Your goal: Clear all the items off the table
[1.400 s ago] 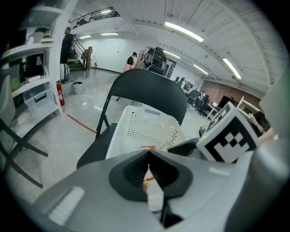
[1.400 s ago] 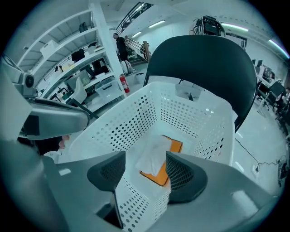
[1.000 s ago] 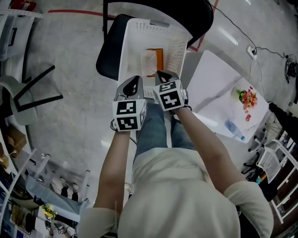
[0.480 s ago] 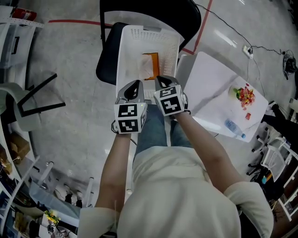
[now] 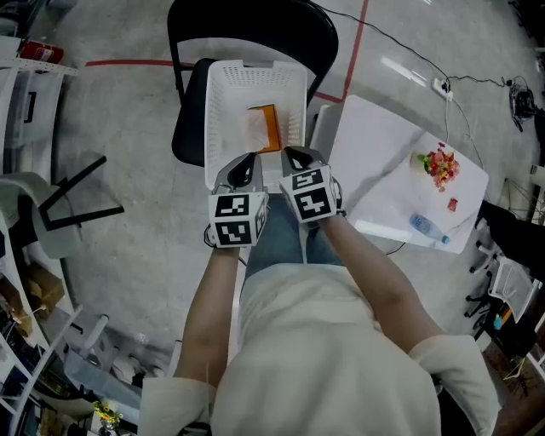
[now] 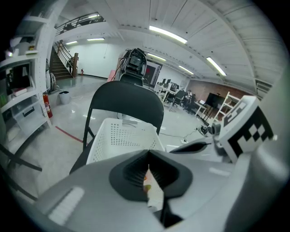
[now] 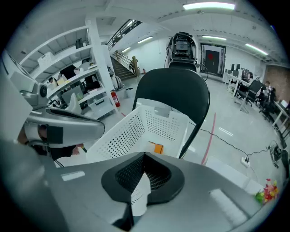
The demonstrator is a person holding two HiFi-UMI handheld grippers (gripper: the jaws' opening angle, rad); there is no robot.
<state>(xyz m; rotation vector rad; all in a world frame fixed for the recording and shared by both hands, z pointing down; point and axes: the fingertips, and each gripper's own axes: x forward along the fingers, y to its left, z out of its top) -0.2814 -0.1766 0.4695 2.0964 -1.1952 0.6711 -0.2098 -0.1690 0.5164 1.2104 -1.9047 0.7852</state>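
The thin white wrapper with orange and green print (image 6: pixel 152 192) is pinched flat in my fully closed left gripper (image 5: pixel 247 163) and right gripper (image 5: pixel 295 157) at the near rim of the white perforated plastic basket (image 5: pixel 223 111), so I'd carry it past that rim, then release both together.

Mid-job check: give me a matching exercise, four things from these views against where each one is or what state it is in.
Things:
1. basket
2. bottle
3. orange pack
4. left gripper

Places or states:
a. on the table
b. in the basket
c. shut on a thin white sheet
d. on the chair

Pairs: 1-d, 2-a, 3-b, 4-c
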